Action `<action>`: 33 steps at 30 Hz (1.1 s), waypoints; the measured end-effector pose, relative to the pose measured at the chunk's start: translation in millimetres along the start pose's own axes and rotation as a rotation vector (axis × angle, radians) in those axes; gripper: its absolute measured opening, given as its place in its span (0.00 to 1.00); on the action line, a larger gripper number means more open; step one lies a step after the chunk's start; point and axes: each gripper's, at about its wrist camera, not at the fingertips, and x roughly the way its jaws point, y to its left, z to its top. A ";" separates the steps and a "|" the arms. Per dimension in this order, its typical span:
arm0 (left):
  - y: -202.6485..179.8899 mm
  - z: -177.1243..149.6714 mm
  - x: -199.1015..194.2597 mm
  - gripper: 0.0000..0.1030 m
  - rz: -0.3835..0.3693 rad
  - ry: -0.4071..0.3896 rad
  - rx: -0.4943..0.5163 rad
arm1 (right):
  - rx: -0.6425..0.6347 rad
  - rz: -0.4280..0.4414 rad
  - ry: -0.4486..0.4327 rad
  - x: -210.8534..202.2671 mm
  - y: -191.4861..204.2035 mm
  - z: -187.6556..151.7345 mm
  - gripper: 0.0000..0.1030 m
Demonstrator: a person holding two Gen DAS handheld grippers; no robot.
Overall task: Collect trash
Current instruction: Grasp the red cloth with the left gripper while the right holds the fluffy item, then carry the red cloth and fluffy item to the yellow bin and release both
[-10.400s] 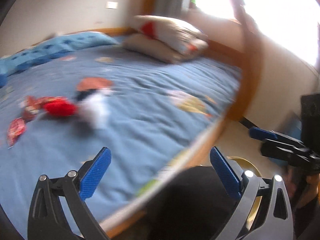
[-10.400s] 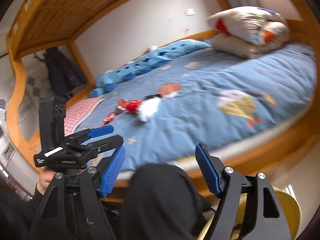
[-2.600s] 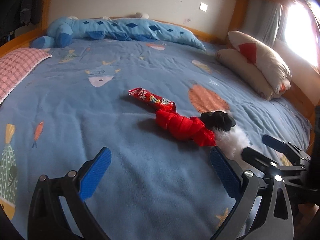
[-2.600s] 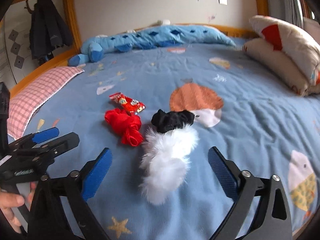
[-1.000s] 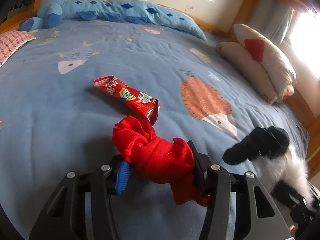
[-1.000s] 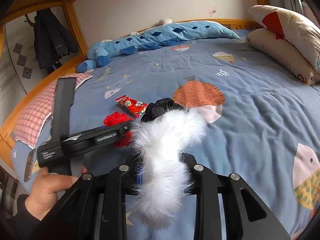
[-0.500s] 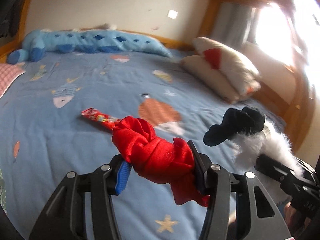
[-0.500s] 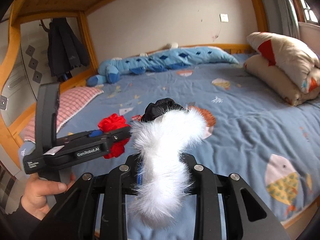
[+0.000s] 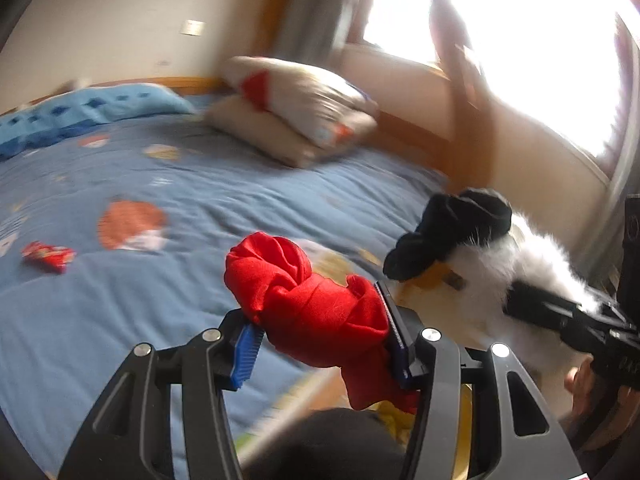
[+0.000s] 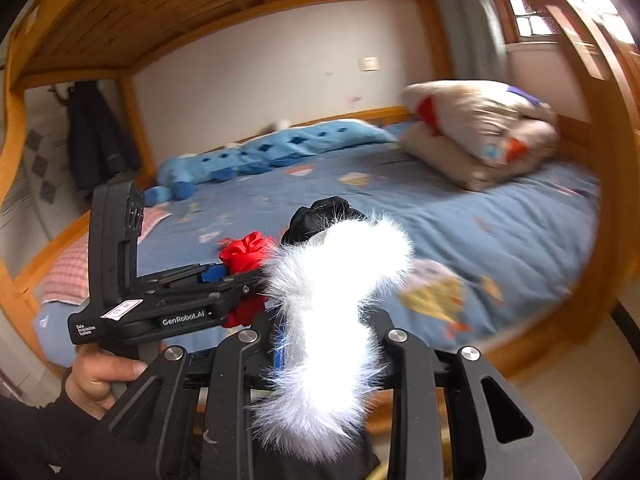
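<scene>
My left gripper (image 9: pixel 320 336) is shut on a knotted red cloth (image 9: pixel 304 296), held in the air near the bed's edge. The same red cloth (image 10: pixel 246 256) shows at the left gripper (image 10: pixel 224 276) in the right wrist view. My right gripper (image 10: pixel 328 344) is shut on a white furry piece (image 10: pixel 336 312) with a black fabric end (image 10: pixel 320 216). From the left wrist view that white fur (image 9: pixel 520 264) and black end (image 9: pixel 452 224) hang at the right. A red snack wrapper (image 9: pixel 48 256) lies on the blue bedsheet (image 9: pixel 120 304).
Stacked pillows (image 9: pixel 304 120) sit at the head of the bed, a long blue plush (image 10: pixel 264 152) along the wall. A wooden bed frame post (image 9: pixel 464 92) stands by the bright window. Something yellow (image 9: pixel 464 420) shows below the left gripper. A hand (image 10: pixel 100 376) grips the left tool.
Both grippers have lifted with their loads and swung right, away from the middle of the bed toward its edge and the window. The wrapper stays on the sheet, now far left.
</scene>
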 end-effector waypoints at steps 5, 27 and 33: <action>-54.8 -16.8 24.8 0.51 -0.123 0.079 0.062 | 0.071 -0.104 0.008 -43.5 -34.5 -34.6 0.26; -173.5 -113.1 101.3 0.51 -0.305 0.407 0.246 | 0.250 -0.298 0.166 -112.6 -108.6 -141.7 0.27; -180.6 -125.8 116.3 0.96 -0.256 0.490 0.355 | 0.290 -0.337 0.199 -101.4 -126.7 -147.8 0.81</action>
